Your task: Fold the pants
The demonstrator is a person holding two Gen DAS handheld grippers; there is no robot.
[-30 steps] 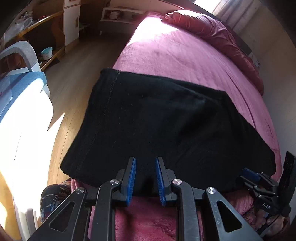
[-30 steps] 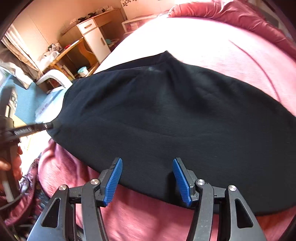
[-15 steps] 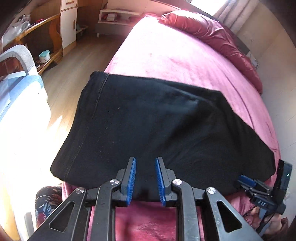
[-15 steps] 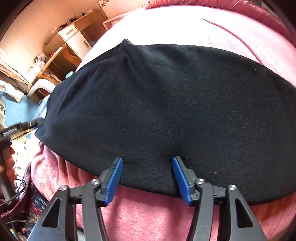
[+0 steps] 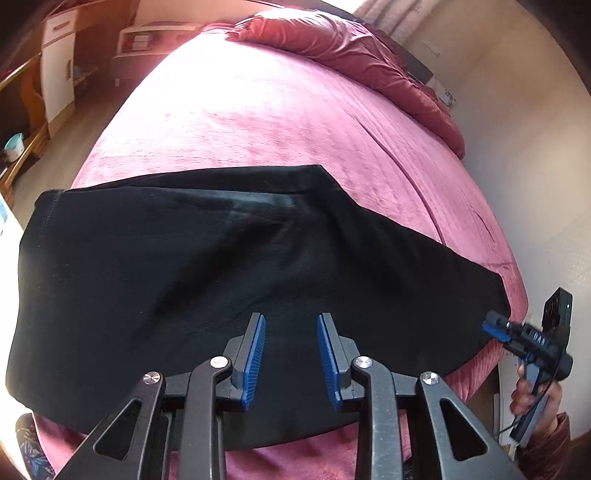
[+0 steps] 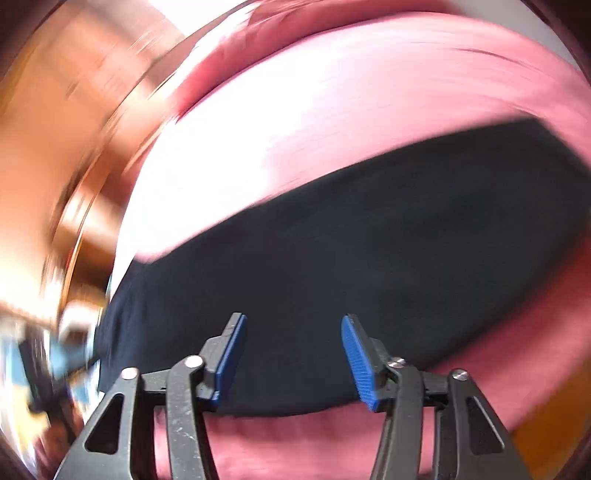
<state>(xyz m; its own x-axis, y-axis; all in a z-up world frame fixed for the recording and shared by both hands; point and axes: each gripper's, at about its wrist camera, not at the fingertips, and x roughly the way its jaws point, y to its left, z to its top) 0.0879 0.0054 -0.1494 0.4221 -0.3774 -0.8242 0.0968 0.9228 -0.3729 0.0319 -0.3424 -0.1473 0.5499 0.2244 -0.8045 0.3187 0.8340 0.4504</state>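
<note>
Pants (image 5: 221, 277) beneath both down-tilted grippers

Black pants (image 5: 221, 273) lie folded flat across the bed's near edge.

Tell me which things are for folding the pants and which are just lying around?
For the job: black pants; pink bed cover they lie on; left gripper and right gripper, jaws apart, nothing between them.

Just lying about: bunched red duvet; white cabinet; low shelf; small blue-rimmed pot.
</note>
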